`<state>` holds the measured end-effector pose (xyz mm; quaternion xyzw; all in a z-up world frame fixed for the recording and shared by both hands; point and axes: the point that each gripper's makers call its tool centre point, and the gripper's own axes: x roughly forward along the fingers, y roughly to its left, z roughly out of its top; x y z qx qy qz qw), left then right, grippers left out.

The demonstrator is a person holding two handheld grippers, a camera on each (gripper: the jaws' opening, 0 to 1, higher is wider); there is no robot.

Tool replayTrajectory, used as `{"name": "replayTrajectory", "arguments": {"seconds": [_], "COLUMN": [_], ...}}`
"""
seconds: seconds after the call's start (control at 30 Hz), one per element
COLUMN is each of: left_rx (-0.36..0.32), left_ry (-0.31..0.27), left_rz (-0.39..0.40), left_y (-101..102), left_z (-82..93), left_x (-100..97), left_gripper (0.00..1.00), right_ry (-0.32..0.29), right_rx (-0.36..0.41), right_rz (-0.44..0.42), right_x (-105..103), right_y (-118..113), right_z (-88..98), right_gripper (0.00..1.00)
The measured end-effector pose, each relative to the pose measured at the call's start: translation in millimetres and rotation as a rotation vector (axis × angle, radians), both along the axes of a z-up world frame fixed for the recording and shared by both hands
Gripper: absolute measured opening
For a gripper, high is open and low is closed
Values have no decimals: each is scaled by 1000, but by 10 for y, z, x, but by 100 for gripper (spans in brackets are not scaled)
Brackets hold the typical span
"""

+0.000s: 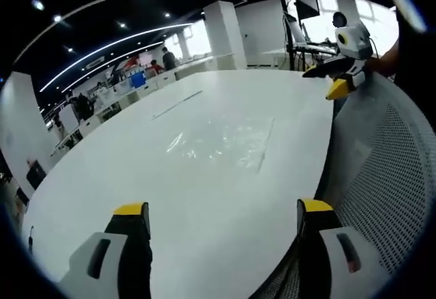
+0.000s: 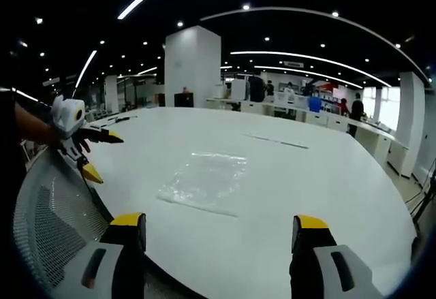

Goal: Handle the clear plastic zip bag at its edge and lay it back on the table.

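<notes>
On the white worktop the clear plastic zip bag is lying flat and untouched, its nearer long edge facing me in the right gripper view. In the left gripper view the bag is showing as little more than a patch of glare, so I am hedging on exactly where its edges run there.

Reading from the left: a mesh chair back is crowding the near-left side of the right gripper view, and the left tongs are hovering above it, jaws parted, just off the worktop's rim and well apart from the bag. My right tongs are also gaping, gripping nothing, held low and level at the near rim and pointing straight at the bag. In the left gripper view, the left tongs are standing wide open over bare worktop, while the right tongs are waiting at the far right, open, above the chair back.

The risk, as I am judging it: the film is thin and lying flush, so jaws closing on its edge may skate over it, push the bag away, or pinch nothing. The chair back could also be snagging a low approach.
</notes>
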<state>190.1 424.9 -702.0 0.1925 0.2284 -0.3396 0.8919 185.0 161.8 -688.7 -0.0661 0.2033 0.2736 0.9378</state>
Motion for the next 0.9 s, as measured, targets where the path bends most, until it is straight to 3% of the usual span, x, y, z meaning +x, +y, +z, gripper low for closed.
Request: {"name": "replayTrajectory", "arguments": {"seconds": [0.9], "left_rx": [69], "left_ry": [-4], "left_rz": [-142], "left_y": [-333], "left_z": [-85], "left_x": [118], "left_gripper": [80], "right_ry": [19], "right_rx": [-9], "right_rz": [2], "right_x": [-9], "right_y": [-5], "right_z": [-29], "right_gripper": [84]}}
